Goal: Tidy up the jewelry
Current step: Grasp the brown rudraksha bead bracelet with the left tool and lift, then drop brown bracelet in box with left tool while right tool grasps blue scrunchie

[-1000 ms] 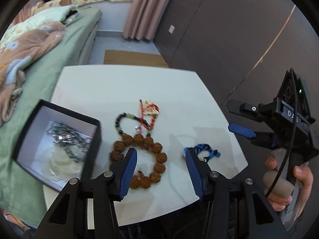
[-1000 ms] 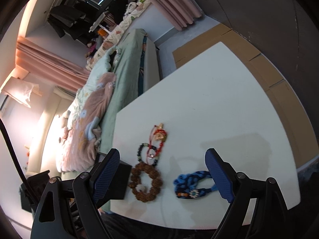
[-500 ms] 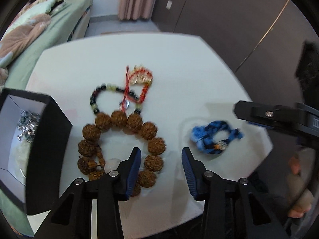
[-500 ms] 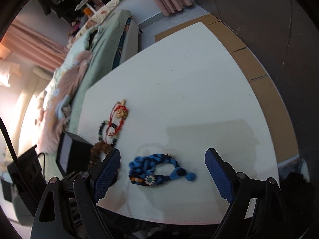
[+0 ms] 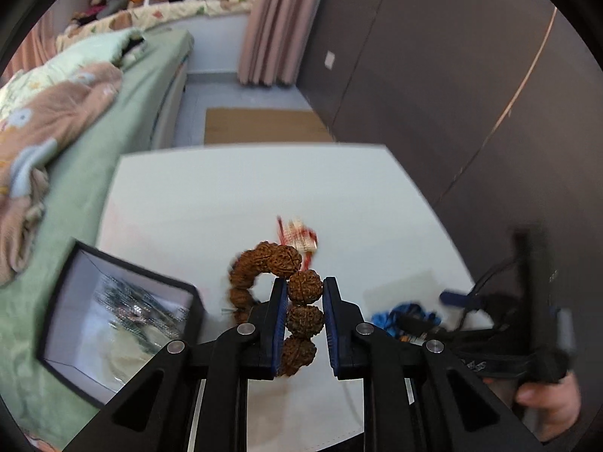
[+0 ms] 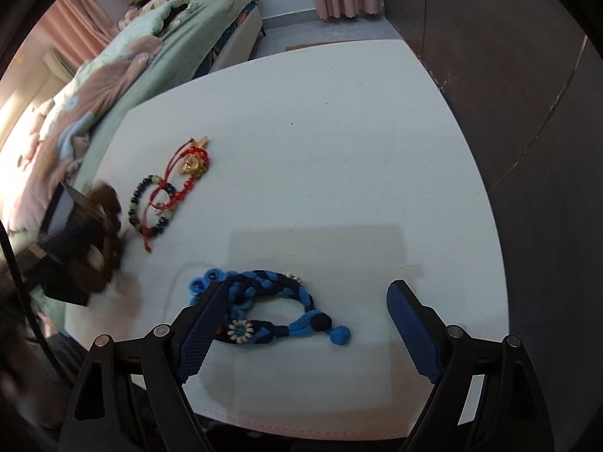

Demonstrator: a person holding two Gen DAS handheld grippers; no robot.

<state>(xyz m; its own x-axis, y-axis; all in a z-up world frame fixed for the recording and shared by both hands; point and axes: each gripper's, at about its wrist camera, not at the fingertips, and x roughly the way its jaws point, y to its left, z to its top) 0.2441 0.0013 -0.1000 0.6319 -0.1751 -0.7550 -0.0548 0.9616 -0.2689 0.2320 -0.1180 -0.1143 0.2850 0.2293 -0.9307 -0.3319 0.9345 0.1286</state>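
Left hand-held gripper (image 5: pixel 304 293): jaws have just been closing and are now clamped on the brown bead bracelet (image 5: pixel 280 263). Big wrinkled walnut-like beads, reddish brown, strung in a loop. Three beads sit stacked between the blue pads; the rest of the loop arcs up and to the left of the fingers, blurred, above the white worktop (image 5: pixel 226 196).

Black box (image 5: pixel 113 324) is at near left, on the worktop's left edge, white inside, open top, with a silvery chain (image 5: pixel 139 305) lying in it.

Right hand-held gripper (image 6: pixel 301 324): jaws wide apart, nothing gripped, poised over the blue braided bracelet (image 6: pixel 271 305). That one is a light-and-dark blue plait with a small white flower charm and knotted ball ends, lying flat at the near edge. Its left end is just beside the left pad; contact can't be told.

Further back and left on the worktop: a dark bead bracelet (image 6: pixel 150 207) overlapped by a red cord bracelet (image 6: pixel 184 177) with a gold charm. Both lie flat.
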